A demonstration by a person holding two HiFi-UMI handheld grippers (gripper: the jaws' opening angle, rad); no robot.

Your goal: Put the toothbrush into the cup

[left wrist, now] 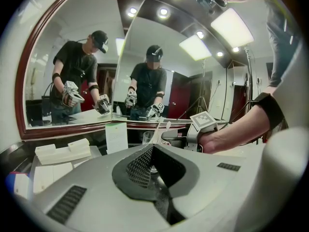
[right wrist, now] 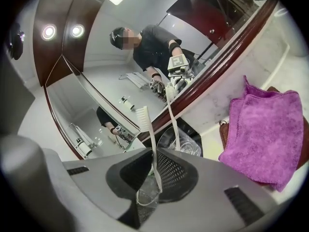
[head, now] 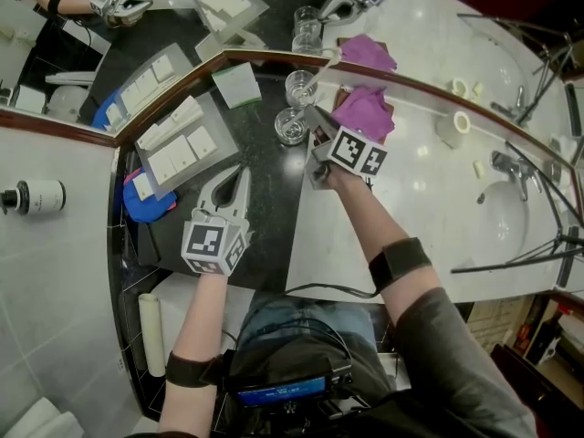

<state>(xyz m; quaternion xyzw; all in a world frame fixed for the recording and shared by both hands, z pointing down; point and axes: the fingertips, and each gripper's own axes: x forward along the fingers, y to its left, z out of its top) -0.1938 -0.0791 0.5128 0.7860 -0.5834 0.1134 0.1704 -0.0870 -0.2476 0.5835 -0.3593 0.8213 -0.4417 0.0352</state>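
My right gripper is shut on the handle of a white toothbrush, which stands nearly upright with its bristles on top. Its lower end reaches into a clear glass cup just under the jaws. In the head view this cup stands on the black counter at the right gripper's tips. Behind it, by the mirror, a second glass holds another white toothbrush. My left gripper rests shut and empty over the counter, well short of both cups; the left gripper view shows its jaws closed together.
A purple cloth lies right of the cups on the white marble top. A sink with a tap is further right. White trays of packets and a blue item sit at the left, with a white card at the mirror.
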